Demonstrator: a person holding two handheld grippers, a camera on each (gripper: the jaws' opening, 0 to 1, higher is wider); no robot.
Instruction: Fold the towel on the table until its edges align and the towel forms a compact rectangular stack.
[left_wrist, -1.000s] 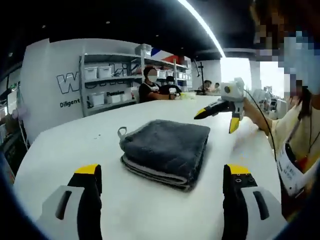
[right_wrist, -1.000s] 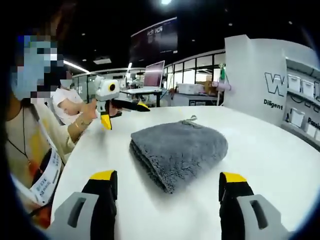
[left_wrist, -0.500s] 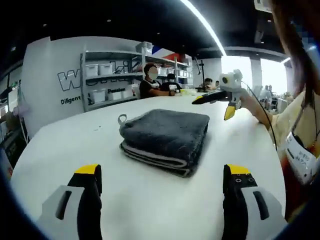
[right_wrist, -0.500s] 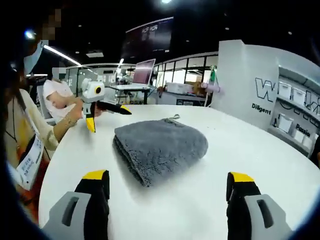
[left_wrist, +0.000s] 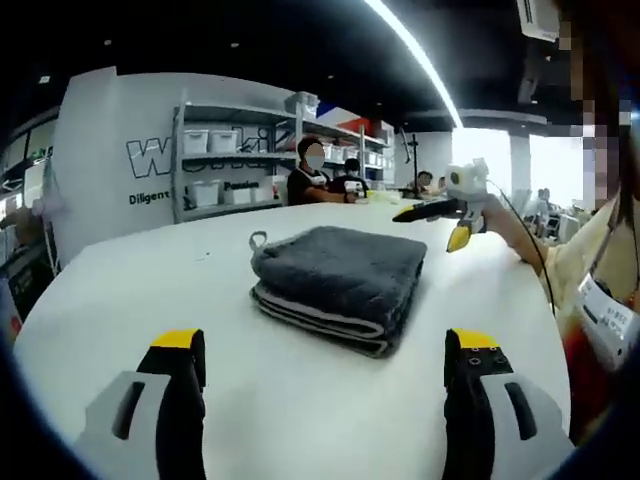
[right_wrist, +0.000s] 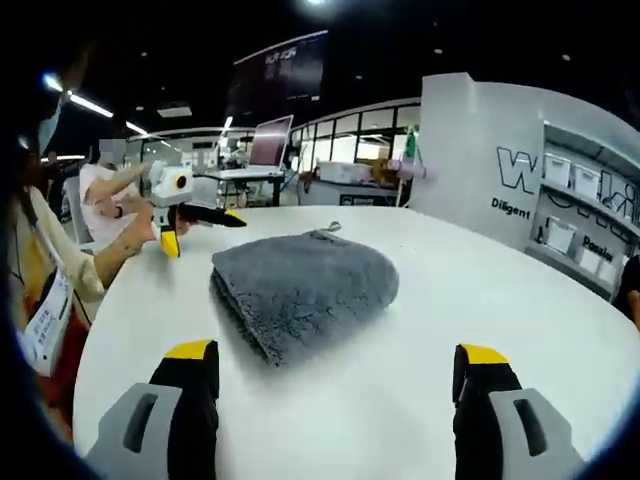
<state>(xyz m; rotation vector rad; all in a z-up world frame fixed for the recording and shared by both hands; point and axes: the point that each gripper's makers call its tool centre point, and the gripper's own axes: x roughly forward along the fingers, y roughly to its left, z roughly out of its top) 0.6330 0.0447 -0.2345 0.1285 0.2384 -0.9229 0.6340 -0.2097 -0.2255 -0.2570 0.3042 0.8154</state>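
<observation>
- In the left gripper view, the left gripper (left_wrist: 322, 385) hangs low over the near part of the white table (left_wrist: 130, 290), its two yellow-tipped jaws spread wide with nothing between them.
- Just beyond it, near the middle of the table, lies the towel (left_wrist: 345, 282), dark grey and folded into a thick rectangular stack; its layered edges face the camera and a small hanging loop sticks out at its far left corner.
- To the far right of the towel, the right gripper (left_wrist: 440, 215) is held above the table in a person's hand (left_wrist: 497, 215), apart from the towel, its jaws parted and holding nothing.
- In the right gripper view, the left gripper (right_wrist: 190, 222) shows at the far left, raised over the table edge with jaws apart.
- The towel (right_wrist: 300, 285) rests in the middle of the table (right_wrist: 520, 300), touched by neither gripper.
- The right gripper (right_wrist: 335, 395) is nearest, jaws wide and empty.
</observation>
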